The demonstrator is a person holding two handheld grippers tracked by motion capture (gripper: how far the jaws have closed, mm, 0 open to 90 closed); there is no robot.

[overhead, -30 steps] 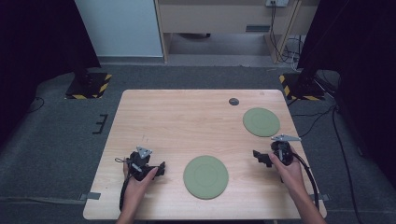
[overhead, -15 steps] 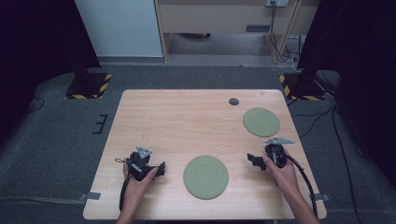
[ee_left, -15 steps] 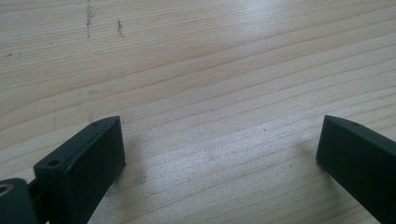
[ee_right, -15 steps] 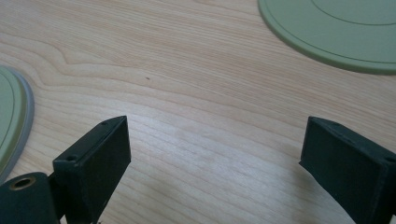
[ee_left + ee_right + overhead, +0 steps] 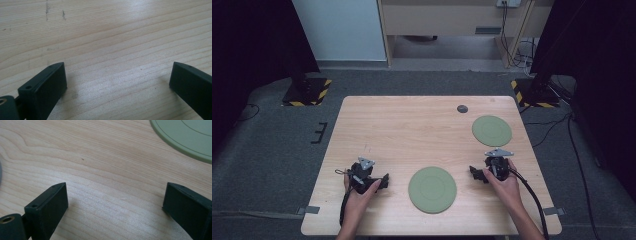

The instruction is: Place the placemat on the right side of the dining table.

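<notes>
Both tools sit low over the table (image 5: 412, 125), one in each hand, near the front edge. Left tool (image 5: 383, 182) is at front left, jaws pointing right toward the large green plate (image 5: 432, 189), with a gap of bare wood between them. In the left gripper view its jaws are spread wide, released, nothing between them but wood grain and a couple of dark scuffs farther off. Right tool (image 5: 474, 173) is at front right, jaws pointing left toward the same plate, close to its right rim but not touching. In the right gripper view those jaws are also wide apart and empty; a green plate rim (image 5: 185, 137) cuts across the top right corner, clear of the jaws, and I can't say for sure which plate that is. A sliver of something grey shows at the far left edge of that view, too little to identify. Large green plate lies flat at front centre, between the two tools. Small green plate (image 5: 492, 130) lies flat at right rear, just behind the right hand (image 5: 504, 185), apart from it. Small dark round disc (image 5: 462, 108) sits near the back edge, well apart from everything else. Left hand (image 5: 357, 197) grips its tool from behind, cable (image 5: 343, 210) trailing off the front edge. Right cable (image 5: 532, 195) runs back along the forearm toward the front right corner.
</notes>
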